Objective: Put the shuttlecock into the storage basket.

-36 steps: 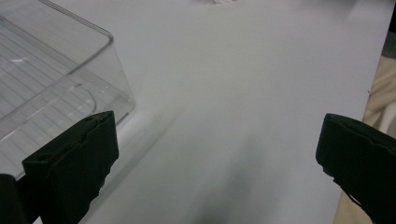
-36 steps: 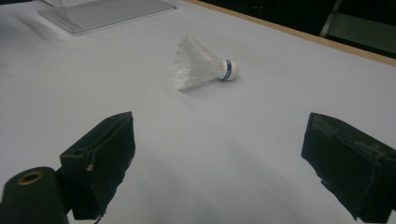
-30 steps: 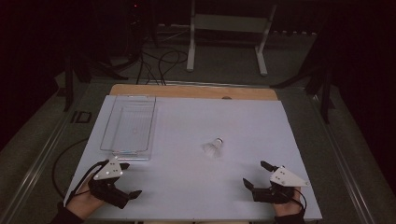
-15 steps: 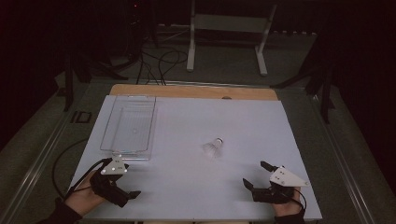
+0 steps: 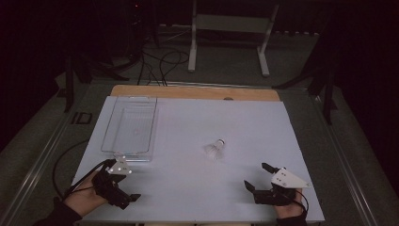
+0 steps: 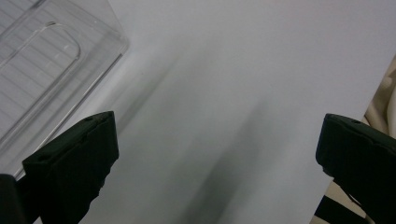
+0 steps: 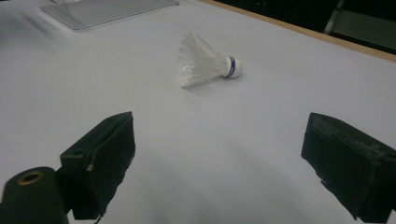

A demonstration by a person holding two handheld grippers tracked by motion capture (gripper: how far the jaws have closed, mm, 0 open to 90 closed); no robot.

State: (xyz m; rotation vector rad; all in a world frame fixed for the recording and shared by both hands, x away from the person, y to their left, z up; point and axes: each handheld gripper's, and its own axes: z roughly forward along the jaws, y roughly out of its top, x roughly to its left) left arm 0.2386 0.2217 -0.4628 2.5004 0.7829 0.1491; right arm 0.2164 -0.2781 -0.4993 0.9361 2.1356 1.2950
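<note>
You're at the start, both jaws spread wide: your right gripper [image 5: 258,178] faces the shuttlecock [image 7: 208,66] lying mid-sheet, so reach forward and pinch its cork, clear tray [image 5: 130,128] beside your left gripper [image 5: 123,181].

Overhead forward-down; two low, table-level closeups

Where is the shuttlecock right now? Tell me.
In the high view the shuttlecock lies on its side on the white table, right of the clear tray and ahead of the open right claw.

A shuttlecock [image 5: 215,149] lies mid-table [image 5: 188,117], right of the tray [image 5: 129,129], ahead of the right gripper [image 5: 258,180].
</note>
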